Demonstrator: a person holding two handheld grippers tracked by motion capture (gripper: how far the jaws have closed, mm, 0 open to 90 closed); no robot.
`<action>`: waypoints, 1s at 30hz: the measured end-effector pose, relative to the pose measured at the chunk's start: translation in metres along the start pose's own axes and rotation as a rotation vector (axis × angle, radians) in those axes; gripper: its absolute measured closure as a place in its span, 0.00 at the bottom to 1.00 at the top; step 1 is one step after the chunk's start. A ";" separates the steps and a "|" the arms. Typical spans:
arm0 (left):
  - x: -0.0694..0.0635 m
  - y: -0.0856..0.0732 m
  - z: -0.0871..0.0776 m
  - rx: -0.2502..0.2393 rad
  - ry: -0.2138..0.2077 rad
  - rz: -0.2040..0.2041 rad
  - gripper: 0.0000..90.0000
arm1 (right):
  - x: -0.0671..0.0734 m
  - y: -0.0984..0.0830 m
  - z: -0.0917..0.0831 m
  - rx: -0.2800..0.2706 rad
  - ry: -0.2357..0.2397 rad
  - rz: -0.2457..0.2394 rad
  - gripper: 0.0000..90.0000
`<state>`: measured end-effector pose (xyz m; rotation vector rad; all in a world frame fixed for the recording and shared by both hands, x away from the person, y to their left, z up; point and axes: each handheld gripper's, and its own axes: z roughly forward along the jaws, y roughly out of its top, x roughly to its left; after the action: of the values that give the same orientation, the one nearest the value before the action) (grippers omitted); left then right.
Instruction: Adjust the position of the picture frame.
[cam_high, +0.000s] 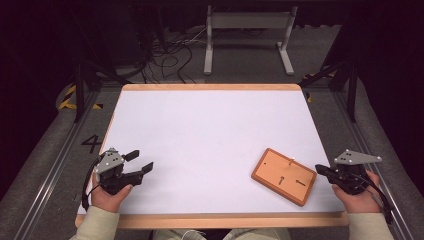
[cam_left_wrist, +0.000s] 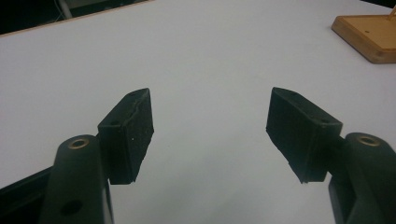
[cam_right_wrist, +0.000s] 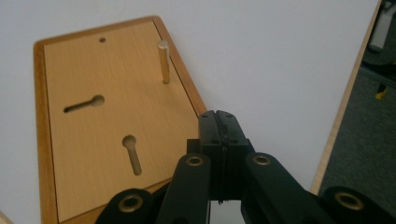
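Note:
A wooden board (cam_high: 284, 176) with two keyhole slots and one upright peg (cam_right_wrist: 163, 61) lies on the white table (cam_high: 210, 135) at the front right. The board (cam_right_wrist: 107, 116) fills the left of the right gripper view. My right gripper (cam_high: 320, 170) sits just right of the board, jaws pressed together with nothing between them (cam_right_wrist: 218, 120). My left gripper (cam_high: 141, 161) rests at the table's front left, jaws wide apart and empty (cam_left_wrist: 210, 126). In the left gripper view a corner of the board (cam_left_wrist: 369, 32) shows far off at the top right.
The table has a wooden rim (cam_high: 210, 220) along its front edge. Beyond the far edge stand a metal frame (cam_high: 247, 37) and loose cables (cam_high: 170, 60) on the floor. Dark stand legs (cam_high: 80, 90) flank the table.

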<state>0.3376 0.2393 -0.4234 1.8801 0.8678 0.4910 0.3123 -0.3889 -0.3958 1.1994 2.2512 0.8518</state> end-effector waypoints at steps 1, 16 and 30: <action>0.000 0.000 0.001 0.000 -0.001 -0.004 0.36 | 0.001 0.001 0.000 0.027 -0.010 -0.003 1.00; 0.001 0.001 0.003 0.009 -0.007 -0.002 0.36 | 0.002 -0.003 0.013 0.250 -0.036 0.033 1.00; 0.001 0.000 0.004 0.015 -0.009 -0.012 0.36 | 0.010 -0.003 0.026 0.382 -0.029 0.045 1.00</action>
<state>0.3410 0.2373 -0.4252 1.8882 0.8783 0.4700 0.3221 -0.3737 -0.4171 1.4198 2.4415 0.4233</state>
